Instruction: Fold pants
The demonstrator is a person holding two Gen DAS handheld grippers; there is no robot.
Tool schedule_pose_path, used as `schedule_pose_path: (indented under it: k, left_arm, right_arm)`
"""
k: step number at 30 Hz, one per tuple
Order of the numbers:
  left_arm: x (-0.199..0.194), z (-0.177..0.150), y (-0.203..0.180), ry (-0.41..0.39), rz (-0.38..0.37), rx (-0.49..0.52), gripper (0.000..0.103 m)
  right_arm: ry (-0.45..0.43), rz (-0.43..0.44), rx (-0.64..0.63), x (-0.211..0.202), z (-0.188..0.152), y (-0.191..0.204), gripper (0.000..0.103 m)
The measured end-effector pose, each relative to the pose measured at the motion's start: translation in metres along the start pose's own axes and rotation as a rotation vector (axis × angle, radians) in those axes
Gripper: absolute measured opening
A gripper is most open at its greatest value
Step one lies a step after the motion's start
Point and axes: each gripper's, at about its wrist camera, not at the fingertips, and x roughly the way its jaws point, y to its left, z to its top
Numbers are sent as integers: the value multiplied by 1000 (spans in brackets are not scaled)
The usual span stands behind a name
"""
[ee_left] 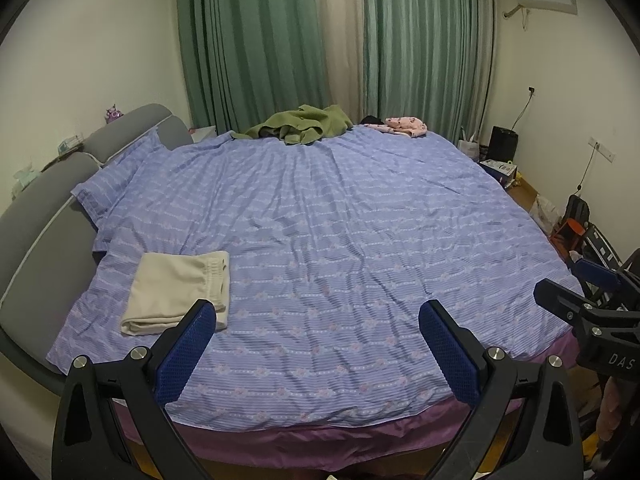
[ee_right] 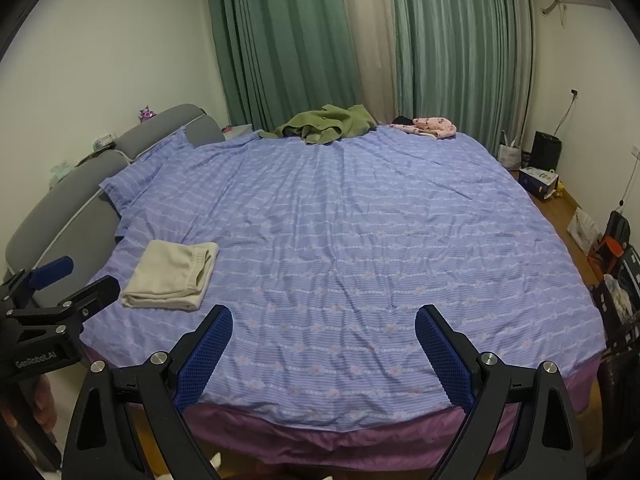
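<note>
Cream pants [ee_left: 178,292] lie folded in a neat rectangle on the left side of the blue striped bed cover [ee_left: 340,240], near the headboard; they also show in the right wrist view [ee_right: 172,276]. My left gripper [ee_left: 318,316] is open and empty, held above the near edge of the bed, to the right of the folded pants. My right gripper [ee_right: 324,320] is open and empty, also above the near edge. A crumpled green garment [ee_left: 304,124] and a pink patterned garment [ee_left: 404,125] lie at the far edge of the bed.
A grey padded headboard [ee_left: 44,200] runs along the left. Green curtains [ee_left: 280,40] hang behind the bed. Boxes, bags and a black bin [ee_right: 546,150] stand on the wooden floor along the right wall. A purple sheet [ee_left: 320,440] hangs at the near edge.
</note>
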Motion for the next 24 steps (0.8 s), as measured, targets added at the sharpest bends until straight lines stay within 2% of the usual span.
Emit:
schedule_pose_path:
  k: [24]
  left_arm:
    - [8,1,-13,22,16,-4,103]
  right_arm:
    - [13,-1,8,4,2,-6,94]
